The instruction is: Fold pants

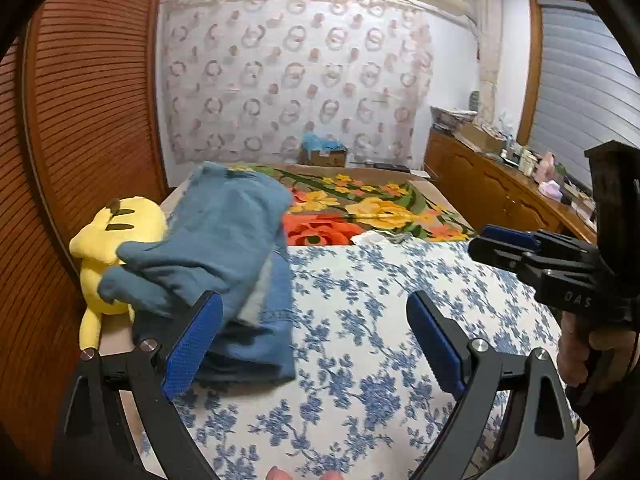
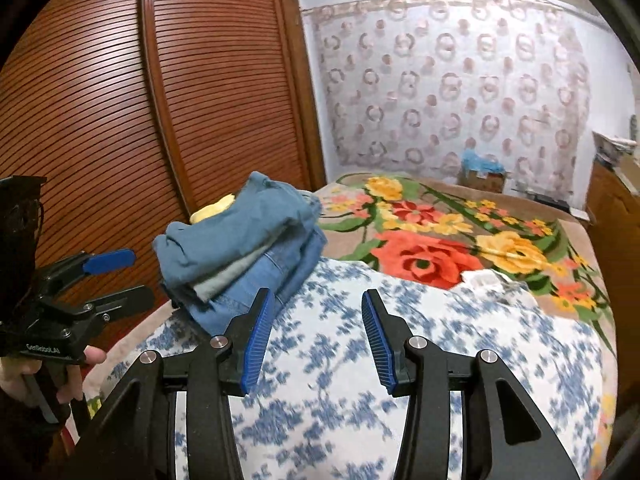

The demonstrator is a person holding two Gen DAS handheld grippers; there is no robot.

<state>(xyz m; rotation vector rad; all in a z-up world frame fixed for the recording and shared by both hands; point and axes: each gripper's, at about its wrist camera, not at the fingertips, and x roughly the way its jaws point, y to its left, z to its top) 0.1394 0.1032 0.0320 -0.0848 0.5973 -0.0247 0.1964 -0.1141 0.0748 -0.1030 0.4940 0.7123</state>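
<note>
A stack of folded blue pants [image 1: 224, 240] [image 2: 240, 248] rests at the left edge of the bed, its top piece rumpled and leaning on a yellow plush toy [image 1: 108, 240] [image 2: 212, 208]. My left gripper [image 1: 314, 300] is open wide just in front of the stack. Its left finger overlaps the stack's near corner, and nothing lies between the pads. From the right wrist view the left gripper [image 2: 124, 278] hangs left of the stack, held by a hand. My right gripper [image 2: 318, 296] is open over the blue-flowered sheet [image 2: 440, 340], holding nothing. The left wrist view shows the right gripper [image 1: 500, 240] at far right.
A flowered blanket [image 1: 360, 204] [image 2: 440, 240] covers the far half of the bed, with a small white item [image 1: 372, 237] at its near edge. A slatted wooden wardrobe [image 1: 80, 120] stands close on the left. On the right is a cluttered dresser [image 1: 500, 192], and a cardboard box [image 1: 324, 156] sits beyond the bed.
</note>
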